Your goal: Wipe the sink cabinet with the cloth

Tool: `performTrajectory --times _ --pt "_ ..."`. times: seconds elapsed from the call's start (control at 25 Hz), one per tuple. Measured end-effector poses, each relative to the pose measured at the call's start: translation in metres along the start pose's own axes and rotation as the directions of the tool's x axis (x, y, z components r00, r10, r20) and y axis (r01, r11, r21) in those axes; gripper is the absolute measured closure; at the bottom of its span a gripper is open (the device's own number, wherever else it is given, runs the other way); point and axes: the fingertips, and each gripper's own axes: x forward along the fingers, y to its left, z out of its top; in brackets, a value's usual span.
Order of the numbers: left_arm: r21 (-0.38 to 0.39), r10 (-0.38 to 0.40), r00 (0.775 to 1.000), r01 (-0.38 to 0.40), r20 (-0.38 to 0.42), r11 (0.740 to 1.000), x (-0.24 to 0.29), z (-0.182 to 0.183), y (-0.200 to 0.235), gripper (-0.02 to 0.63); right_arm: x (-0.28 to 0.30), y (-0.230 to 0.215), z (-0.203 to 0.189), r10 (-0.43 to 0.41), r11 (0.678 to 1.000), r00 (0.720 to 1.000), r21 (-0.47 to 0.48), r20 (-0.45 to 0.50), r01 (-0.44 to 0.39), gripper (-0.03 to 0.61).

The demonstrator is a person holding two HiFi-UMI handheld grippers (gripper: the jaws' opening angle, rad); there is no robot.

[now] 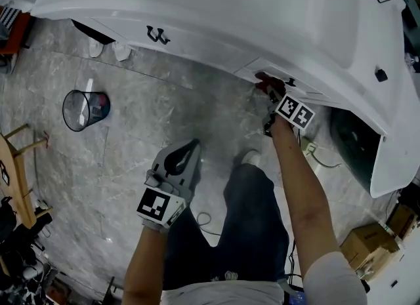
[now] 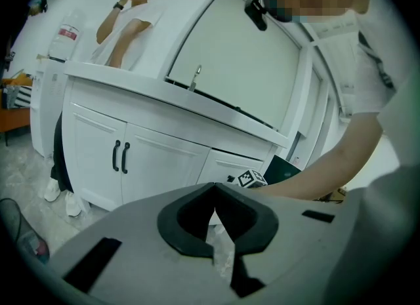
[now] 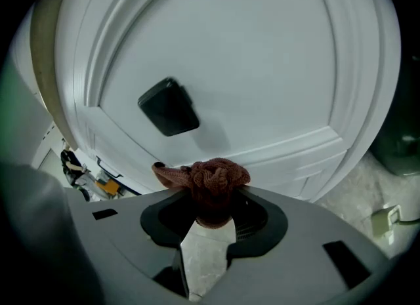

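Plainly the wiping step is in hand. The white sink cabinet (image 1: 262, 21) fills the top of the head view, and the work sits on its front, at a raised-panel drawer front (image 3: 230, 67) beside the double doors. A wire bin (image 1: 85, 109) stands on the floor well clear of the cabinet. The left gripper (image 1: 177, 162) hangs low, well away from the cabinet, with its jaws closed tip to tip on nothing. The right gripper (image 3: 209, 195) is up at the cabinet's drawer front, clamped on the bunched reddish cloth (image 3: 210, 182). The wad lies just below the panel's black handle (image 3: 168, 107); whether it presses on the panel I cannot tell. The next move likely calls for firm contact and strokes across the panel, skirting the handle.
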Motion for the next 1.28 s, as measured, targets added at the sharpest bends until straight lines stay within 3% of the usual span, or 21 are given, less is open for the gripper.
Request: performTrajectory --times 0.56,0.88,1.28 --pt "-0.007 0.008 1.000 -0.008 -0.006 1.000 0.036 0.003 -0.069 0.603 -0.056 -0.101 0.027 -0.052 0.999 0.998 0.004 -0.019 0.052 0.437" --pt "-0.035 0.023 1.000 -0.023 -0.006 0.999 0.045 -0.005 -0.106 0.603 -0.077 -0.106 0.037 -0.011 0.998 1.000 0.063 -0.012 0.012 0.437" --pt "-0.046 0.017 1.000 -0.016 0.010 0.999 0.047 0.011 -0.120 0.603 -0.111 -0.097 0.067 0.012 0.993 0.999 0.116 0.033 -0.016 0.437"
